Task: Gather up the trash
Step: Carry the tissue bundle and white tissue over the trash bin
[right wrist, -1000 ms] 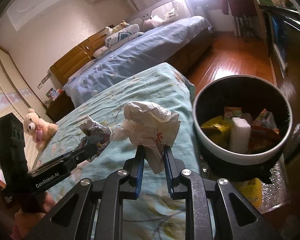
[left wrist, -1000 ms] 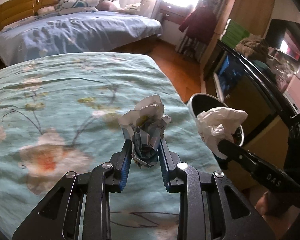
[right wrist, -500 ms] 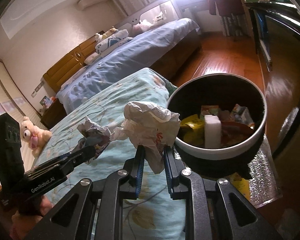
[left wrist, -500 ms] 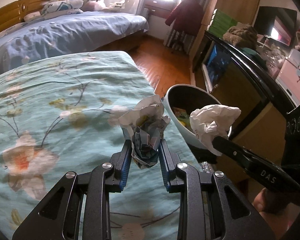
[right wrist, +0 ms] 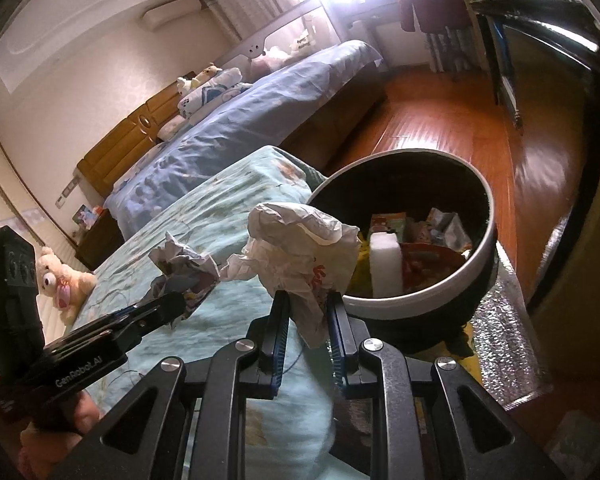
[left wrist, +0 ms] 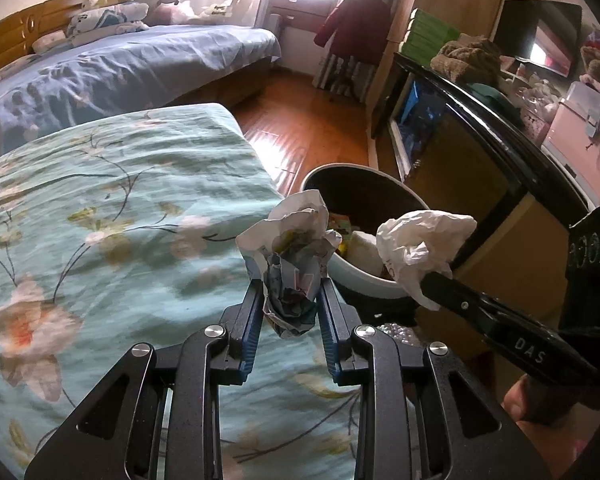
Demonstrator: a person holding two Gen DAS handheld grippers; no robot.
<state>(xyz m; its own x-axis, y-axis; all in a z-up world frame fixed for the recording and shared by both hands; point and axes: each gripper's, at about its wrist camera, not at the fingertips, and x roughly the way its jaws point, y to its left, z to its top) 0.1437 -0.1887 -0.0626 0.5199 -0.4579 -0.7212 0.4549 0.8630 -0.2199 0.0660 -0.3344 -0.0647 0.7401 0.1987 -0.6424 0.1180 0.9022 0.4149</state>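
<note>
Both wads are already off the bed (left wrist: 112, 200) and on their way to the bin (right wrist: 416, 304); judging by that, only the drop remains, and neither wad is over the opening yet.

The left gripper (left wrist: 290, 300) is clamped on a printed wad (left wrist: 292, 264), a tight crumple of white paper with blue and pink print, squeezed between blue ribbed pads. It hangs above the bed's edge, with the bin at about two o'clock from it.

The right gripper (right wrist: 306, 316) pinches a white wad (right wrist: 300, 252), thin, creased, wrapper-like stuff with a bit of red lettering, loose at the top and trailing a tail below the pads. The bin sits at two o'clock from it, close by.

The bin is round, with a smooth white rim and dark inside, standing on the wooden floor (right wrist: 440, 120) beside the bed. It already holds a white block, a yellow packet and some glossy wrappers.

The bed wears a soft teal floral cover, lightly wrinkled.
</note>
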